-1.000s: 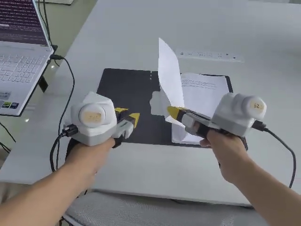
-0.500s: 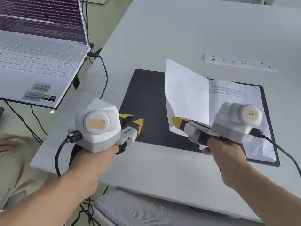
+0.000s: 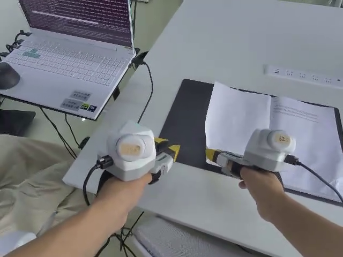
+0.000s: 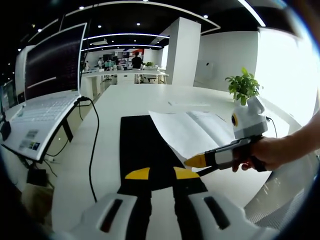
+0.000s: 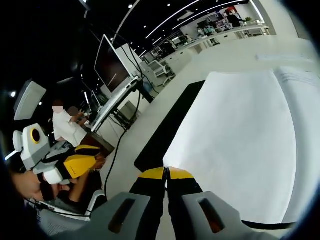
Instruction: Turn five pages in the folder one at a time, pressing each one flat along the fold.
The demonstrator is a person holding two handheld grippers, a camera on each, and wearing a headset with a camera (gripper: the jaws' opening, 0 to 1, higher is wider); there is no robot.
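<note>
The black folder point(image 3: 185, 115) lies open on the white table point(image 3: 225, 48). Its left inner cover point(image 4: 142, 145) is bare, and printed pages point(image 3: 313, 136) are stacked on its right half. One white page point(image 3: 236, 115) is lifted and leans over the fold. My right gripper point(image 3: 213, 156) is shut on that page's near bottom edge; its yellow tips point(image 5: 166, 173) meet at the sheet point(image 5: 240, 135). My left gripper point(image 3: 170, 151) hovers open over the table's front edge, left of the folder's near corner, with nothing between its tips point(image 4: 161, 173).
An open laptop point(image 3: 75, 64) stands at the left on a lower stand, with a black cable point(image 3: 146, 93) running down the table's side. A white power strip point(image 3: 308, 76) lies at the back right. A dark mouse point(image 3: 7, 75) sits far left. A potted plant point(image 4: 243, 86) stands beyond the folder.
The right gripper has brought the lifted page down from nearly upright to a low lean towards the left cover. The head camera has swung left, bringing the laptop into view. The left gripper stays open.
</note>
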